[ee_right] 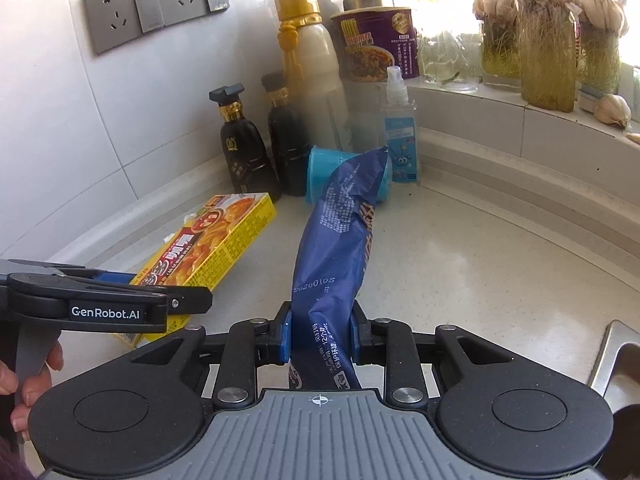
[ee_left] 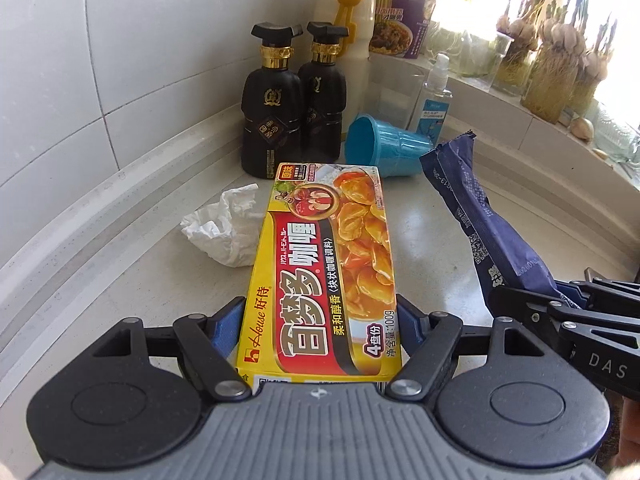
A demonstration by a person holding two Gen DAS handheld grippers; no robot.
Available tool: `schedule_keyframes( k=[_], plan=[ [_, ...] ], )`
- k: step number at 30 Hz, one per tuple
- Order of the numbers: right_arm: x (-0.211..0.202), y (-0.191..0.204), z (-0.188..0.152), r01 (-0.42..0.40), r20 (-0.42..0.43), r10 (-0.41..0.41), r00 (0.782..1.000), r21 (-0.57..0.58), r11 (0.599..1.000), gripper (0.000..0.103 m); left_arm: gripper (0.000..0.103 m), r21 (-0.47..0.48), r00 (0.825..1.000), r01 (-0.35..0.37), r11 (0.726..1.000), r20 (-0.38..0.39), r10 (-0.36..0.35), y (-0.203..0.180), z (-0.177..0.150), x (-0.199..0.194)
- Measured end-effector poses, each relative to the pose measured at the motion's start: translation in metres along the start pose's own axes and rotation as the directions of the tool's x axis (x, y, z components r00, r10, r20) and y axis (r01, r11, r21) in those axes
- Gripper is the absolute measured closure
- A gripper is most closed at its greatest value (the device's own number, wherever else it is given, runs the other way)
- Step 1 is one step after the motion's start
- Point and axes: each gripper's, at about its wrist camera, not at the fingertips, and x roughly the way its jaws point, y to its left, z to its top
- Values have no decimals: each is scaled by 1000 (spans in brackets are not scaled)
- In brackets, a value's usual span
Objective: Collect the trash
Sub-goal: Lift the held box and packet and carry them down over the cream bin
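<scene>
My left gripper (ee_left: pixel 320 324) is shut on a yellow curry box (ee_left: pixel 324 264) and holds it over the counter; the box also shows in the right wrist view (ee_right: pixel 216 244). My right gripper (ee_right: pixel 320 332) is shut on a dark blue snack wrapper (ee_right: pixel 340 240), which sticks forward and also shows at the right of the left wrist view (ee_left: pixel 488 228). A crumpled white tissue (ee_left: pixel 224 228) lies on the counter left of the box. A blue plastic cup (ee_left: pixel 384 148) lies on its side behind the box.
Two black bottles (ee_left: pixel 292 112), a white bottle with a yellow cap (ee_right: pixel 312 60), a clear spray bottle (ee_right: pixel 400 132) and a purple noodle cup (ee_right: pixel 376 40) stand against the tiled wall. Jars of garlic (ee_right: pixel 548 52) line the sill. A sink edge (ee_right: pixel 612 352) is at right.
</scene>
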Motion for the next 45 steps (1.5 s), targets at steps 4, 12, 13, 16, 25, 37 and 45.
schedule_keyframes(
  k=[4, 12, 13, 16, 25, 37, 45],
  plan=[
    [-12, 5, -1, -4, 4, 4, 1000, 2, 1000, 78, 31, 2, 1000, 10, 1000, 10, -10, 2, -4, -15],
    [-35, 22, -12, -22, -1, 22, 1000, -2, 1000, 78, 31, -27, 1000, 29, 999, 9, -29, 15, -23, -46],
    [-38, 24, -15, -24, -3, 24, 1000, -1, 1000, 78, 31, -30, 1000, 30, 999, 7, -30, 15, -27, -50],
    [-48, 31, -24, -32, -16, 32, 999, 7, 999, 78, 31, -44, 999, 37, 998, 6, -37, 19, -37, -64],
    [-77, 53, -46, -68, -39, 69, 997, 29, 997, 78, 31, -100, 999, 50, 994, -2, -50, 33, -67, -101],
    [-103, 79, -68, -103, -85, 111, 990, 88, 991, 78, 31, -176, 999, 43, 983, 16, -41, 60, -101, -148],
    [-117, 95, -78, -96, -111, 108, 988, 108, 989, 78, 31, -237, 999, 34, 971, 5, -34, 80, -127, -172]
  ],
)
